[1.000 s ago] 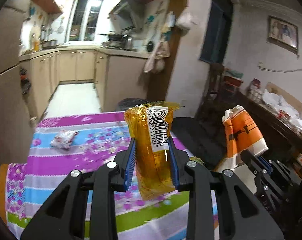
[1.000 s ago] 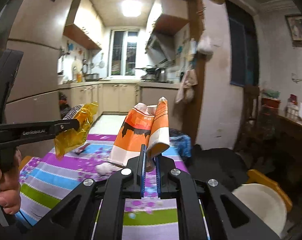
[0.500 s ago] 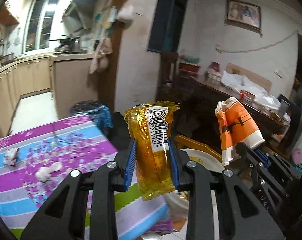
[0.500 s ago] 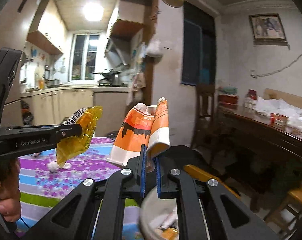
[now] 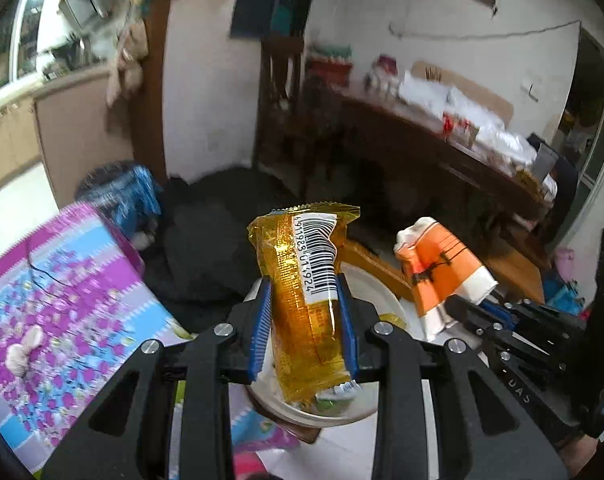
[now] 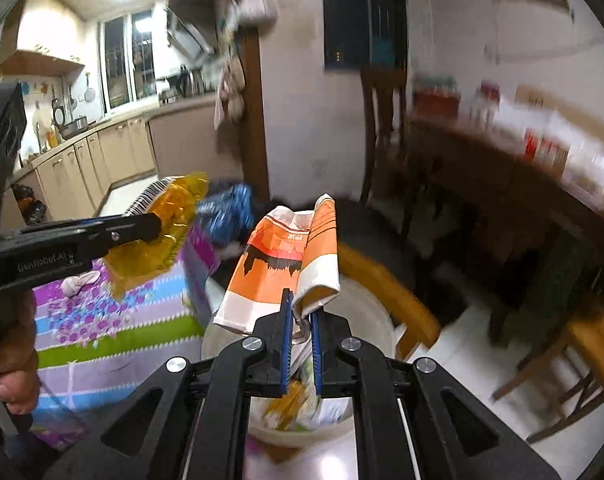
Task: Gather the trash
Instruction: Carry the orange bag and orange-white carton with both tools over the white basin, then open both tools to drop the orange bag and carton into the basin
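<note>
The left gripper is clamped across the middle of a yellow wrapper, which stands upright at the centre of the left view. The right gripper is pinched tight on the lower edge of an orange and white carton, at the middle of the right view. A white bin sits low in both frames, directly behind the two pieces of trash, with scraps already inside (its far rim is blurred).

The main risk, as I judge it, is letting go too soon. The wrapper is light and crinkly and could flutter past the rim onto the floor. The carton is held only by a thin fold, so it may swing or slip out on its own. At the left of the frame, a crumpled tissue lies on the striped tablecloth and could be overlooked.
</note>
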`<control>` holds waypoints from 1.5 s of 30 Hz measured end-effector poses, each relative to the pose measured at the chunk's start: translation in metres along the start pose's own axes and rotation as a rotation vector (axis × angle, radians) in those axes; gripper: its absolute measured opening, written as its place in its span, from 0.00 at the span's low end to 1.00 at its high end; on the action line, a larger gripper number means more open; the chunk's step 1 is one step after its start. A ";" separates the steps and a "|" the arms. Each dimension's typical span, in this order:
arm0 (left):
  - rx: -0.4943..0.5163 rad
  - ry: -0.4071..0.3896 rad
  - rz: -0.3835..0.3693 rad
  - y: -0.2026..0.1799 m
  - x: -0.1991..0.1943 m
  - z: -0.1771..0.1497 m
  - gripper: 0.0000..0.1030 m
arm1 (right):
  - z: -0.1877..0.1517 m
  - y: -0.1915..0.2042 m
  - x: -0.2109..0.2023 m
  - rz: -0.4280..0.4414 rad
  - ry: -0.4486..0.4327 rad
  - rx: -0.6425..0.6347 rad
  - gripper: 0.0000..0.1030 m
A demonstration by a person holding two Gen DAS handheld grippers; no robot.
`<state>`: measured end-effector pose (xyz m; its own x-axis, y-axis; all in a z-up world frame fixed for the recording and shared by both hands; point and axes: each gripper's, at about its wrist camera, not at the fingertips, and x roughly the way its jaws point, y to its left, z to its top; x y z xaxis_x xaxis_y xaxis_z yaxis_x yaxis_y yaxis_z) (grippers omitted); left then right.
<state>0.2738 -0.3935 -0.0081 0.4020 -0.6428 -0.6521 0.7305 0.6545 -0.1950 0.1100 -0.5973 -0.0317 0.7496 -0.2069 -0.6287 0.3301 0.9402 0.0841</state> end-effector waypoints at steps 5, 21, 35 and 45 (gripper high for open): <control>-0.050 0.131 -0.022 0.001 0.049 -0.002 0.28 | -0.009 -0.014 0.040 0.041 0.125 0.053 0.09; -0.112 0.226 -0.014 0.007 0.103 -0.021 0.28 | -0.023 -0.024 0.083 0.060 0.202 0.085 0.09; -0.090 0.238 0.010 0.004 0.106 -0.023 0.39 | -0.028 -0.024 0.087 0.057 0.208 0.099 0.11; -0.089 0.232 0.028 0.005 0.103 -0.022 0.42 | -0.028 -0.025 0.089 0.050 0.191 0.115 0.31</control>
<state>0.3062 -0.4476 -0.0923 0.2763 -0.5217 -0.8072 0.6652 0.7100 -0.2312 0.1522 -0.6314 -0.1115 0.6481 -0.0951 -0.7556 0.3664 0.9087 0.1999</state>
